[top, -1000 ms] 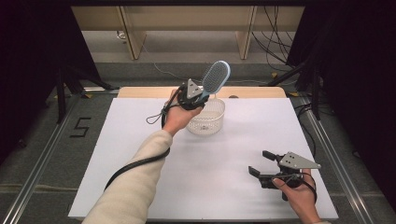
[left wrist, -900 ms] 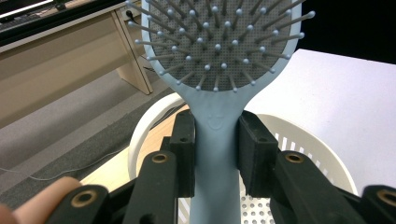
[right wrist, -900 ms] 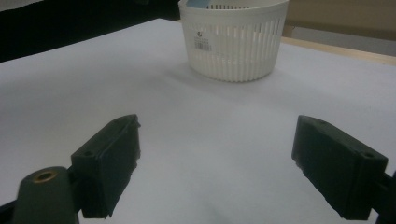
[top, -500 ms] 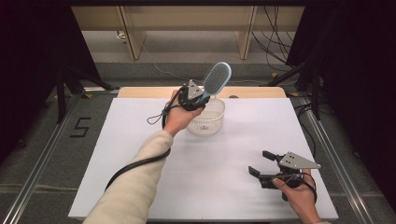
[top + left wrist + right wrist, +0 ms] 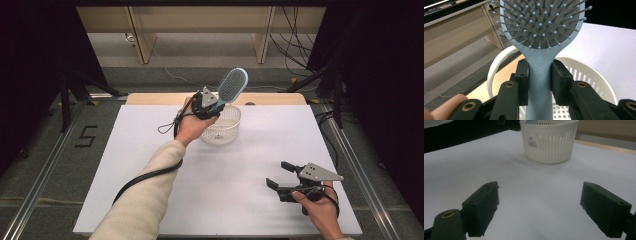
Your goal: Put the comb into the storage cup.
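A light blue hairbrush (image 5: 233,85) with grey bristles is held up over the white slotted basket (image 5: 223,131) at the far middle of the table. My left gripper (image 5: 214,105) is shut on its handle. In the left gripper view both black pads clamp the hairbrush (image 5: 541,75) handle, its bristled head rises above, and the basket (image 5: 586,72) lies below. My right gripper (image 5: 279,175) rests near the front right of the table, open, with nothing between its fingers. In the right gripper view the basket (image 5: 549,141) stands ahead of the right gripper (image 5: 540,210).
A white sheet (image 5: 150,145) covers the table, with a wooden edge (image 5: 160,98) at its far side. Beyond stand desk legs (image 5: 142,40) and floor cables (image 5: 295,45). Metal rails (image 5: 45,165) run along both sides. A black cable (image 5: 145,175) trails from my left gripper along the sleeve.
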`<state>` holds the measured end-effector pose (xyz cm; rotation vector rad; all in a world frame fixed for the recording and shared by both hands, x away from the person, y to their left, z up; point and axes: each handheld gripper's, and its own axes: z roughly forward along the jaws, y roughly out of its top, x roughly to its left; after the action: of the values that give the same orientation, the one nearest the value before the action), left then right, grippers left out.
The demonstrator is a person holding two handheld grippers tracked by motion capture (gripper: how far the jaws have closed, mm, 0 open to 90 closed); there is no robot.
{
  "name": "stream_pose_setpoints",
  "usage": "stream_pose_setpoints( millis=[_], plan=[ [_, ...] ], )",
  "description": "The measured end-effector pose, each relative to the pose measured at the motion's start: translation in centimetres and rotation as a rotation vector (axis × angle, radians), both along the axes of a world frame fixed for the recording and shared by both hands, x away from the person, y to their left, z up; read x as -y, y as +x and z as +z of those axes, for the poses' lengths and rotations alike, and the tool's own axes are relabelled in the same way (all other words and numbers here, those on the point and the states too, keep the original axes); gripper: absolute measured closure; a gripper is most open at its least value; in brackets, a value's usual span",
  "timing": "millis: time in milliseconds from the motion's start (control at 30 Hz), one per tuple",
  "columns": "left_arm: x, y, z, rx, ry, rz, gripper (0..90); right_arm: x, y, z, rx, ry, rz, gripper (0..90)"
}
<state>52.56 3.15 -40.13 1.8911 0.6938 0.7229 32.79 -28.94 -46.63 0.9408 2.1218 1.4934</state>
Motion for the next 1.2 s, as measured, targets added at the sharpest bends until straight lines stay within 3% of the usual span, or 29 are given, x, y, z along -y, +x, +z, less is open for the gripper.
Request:
stream_pose_setpoints(
  millis=[1200],
  plan=[
    [0.1,0.2,-1.2,-0.022,0.024,-0.004,69.5,0.0,0.0,0.0,-0.002,0.003,0.000,15.9]
  ],
)
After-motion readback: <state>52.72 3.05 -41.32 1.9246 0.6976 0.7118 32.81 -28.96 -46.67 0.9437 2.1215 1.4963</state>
